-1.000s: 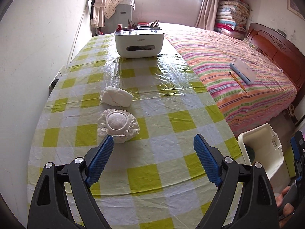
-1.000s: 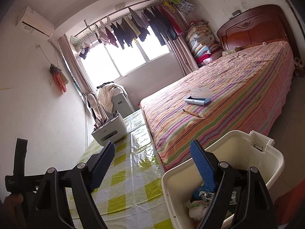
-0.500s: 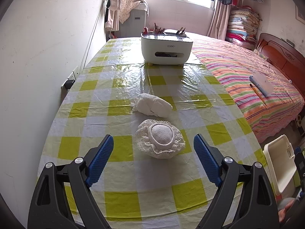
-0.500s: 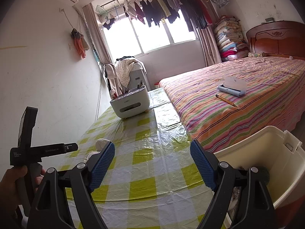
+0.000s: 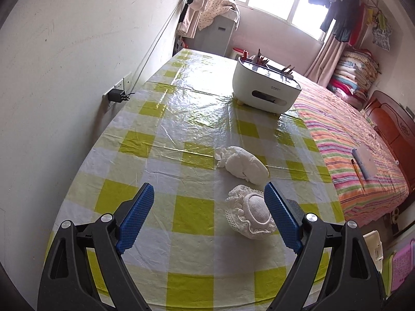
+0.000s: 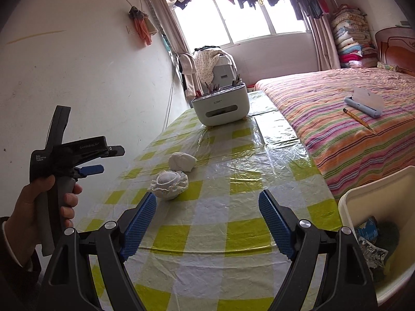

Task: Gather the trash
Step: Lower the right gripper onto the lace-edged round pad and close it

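Note:
Two pieces of trash lie on the yellow-checked table: a white crumpled wad and, nearer, a white lace-edged round piece. Both also show in the right wrist view, the wad behind the lace piece. My left gripper is open and empty above the table, the lace piece just inside its right finger. My right gripper is open and empty over the table's near end. A white bin with trash inside stands at the right.
A white tissue-box organiser with pens stands at the table's far end. A wall with a socket and charger runs along the left. A striped bed with a notebook and pencil borders the right.
My left gripper has swung left, so the lace piece now sits by its right finger. My right gripper has turned from the bin toward the table; both trash pieces and my left gripper now show.

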The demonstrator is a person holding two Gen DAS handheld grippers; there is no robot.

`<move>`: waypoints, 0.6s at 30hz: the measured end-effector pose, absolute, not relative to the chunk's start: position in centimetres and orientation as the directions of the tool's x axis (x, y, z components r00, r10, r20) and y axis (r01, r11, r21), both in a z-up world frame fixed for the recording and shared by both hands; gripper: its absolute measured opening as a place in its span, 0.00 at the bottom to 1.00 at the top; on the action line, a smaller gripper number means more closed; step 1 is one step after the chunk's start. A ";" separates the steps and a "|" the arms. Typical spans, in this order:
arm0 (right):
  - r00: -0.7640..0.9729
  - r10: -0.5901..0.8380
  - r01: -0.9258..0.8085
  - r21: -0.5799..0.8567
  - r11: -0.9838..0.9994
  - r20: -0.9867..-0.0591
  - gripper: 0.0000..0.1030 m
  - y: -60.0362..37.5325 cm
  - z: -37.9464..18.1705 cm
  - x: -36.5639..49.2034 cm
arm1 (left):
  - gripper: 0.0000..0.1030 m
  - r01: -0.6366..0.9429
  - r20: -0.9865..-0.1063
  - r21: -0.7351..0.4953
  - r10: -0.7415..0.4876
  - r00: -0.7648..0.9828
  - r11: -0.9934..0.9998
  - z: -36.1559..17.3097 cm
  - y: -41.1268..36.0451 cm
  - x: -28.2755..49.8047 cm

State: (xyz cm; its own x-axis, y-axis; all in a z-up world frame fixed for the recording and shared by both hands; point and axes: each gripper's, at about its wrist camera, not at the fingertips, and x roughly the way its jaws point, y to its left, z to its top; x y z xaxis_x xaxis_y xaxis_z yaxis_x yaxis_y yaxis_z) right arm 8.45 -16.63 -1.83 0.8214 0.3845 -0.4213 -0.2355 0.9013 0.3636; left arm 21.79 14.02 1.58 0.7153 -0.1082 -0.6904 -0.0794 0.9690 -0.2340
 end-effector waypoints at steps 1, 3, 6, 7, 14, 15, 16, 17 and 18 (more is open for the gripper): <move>0.806 0.410 -0.257 0.372 0.892 -0.428 0.77 -16.2 -1.9 8.7 | 0.83 -0.091 -0.694 -0.240 -0.105 0.713 0.966 1.5 14.5 21.9; 0.763 0.464 -0.311 0.374 0.874 -0.450 0.77 -14.8 -2.1 9.5 | 0.83 -0.116 -0.699 -0.260 -0.104 0.707 0.959 1.4 15.3 22.1; 0.703 0.518 -0.392 0.342 0.854 -0.487 0.77 -12.4 -2.0 10.9 | 0.83 -0.152 -0.703 -0.301 -0.111 0.702 0.942 1.2 16.5 22.3; 0.686 0.533 -0.418 0.332 0.846 -0.495 0.77 -11.7 -1.9 11.5 | 0.83 -0.167 -0.704 -0.313 -0.111 0.701 0.935 1.2 16.8 22.4; 0.612 0.524 -0.518 0.201 0.832 -0.593 0.77 -6.6 -3.0 15.1 | 0.83 -0.213 -0.723 -0.349 -0.117 0.681 0.913 0.5 17.2 23.0; 0.607 0.512 -0.514 0.191 0.836 -0.608 0.77 -6.2 -3.0 15.7 | 0.83 -0.218 -0.723 -0.346 -0.110 0.682 0.913 0.5 17.1 23.1; 0.598 0.506 -0.514 0.188 0.837 -0.622 0.77 -5.8 -3.3 16.2 | 0.83 -0.223 -0.722 -0.345 -0.106 0.684 0.912 0.5 17.1 23.1; 0.586 0.506 -0.515 0.191 0.836 -0.633 0.77 -5.5 -3.4 16.8 | 0.83 -0.228 -0.722 -0.345 -0.103 0.684 0.910 0.5 17.2 23.1; 0.580 0.498 -0.509 0.191 0.839 -0.645 0.77 -5.2 -3.5 17.4 | 0.83 -0.234 -0.722 -0.344 -0.097 0.685 0.909 0.5 17.2 23.1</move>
State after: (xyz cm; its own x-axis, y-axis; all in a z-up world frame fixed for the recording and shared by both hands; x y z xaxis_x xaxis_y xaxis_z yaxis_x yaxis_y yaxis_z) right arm 17.42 -5.19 -3.55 0.5798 0.4982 -0.6447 -0.5087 0.8394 0.1913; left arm 23.13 17.23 0.49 0.6854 -0.0969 -0.7217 -0.2340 0.9092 -0.3443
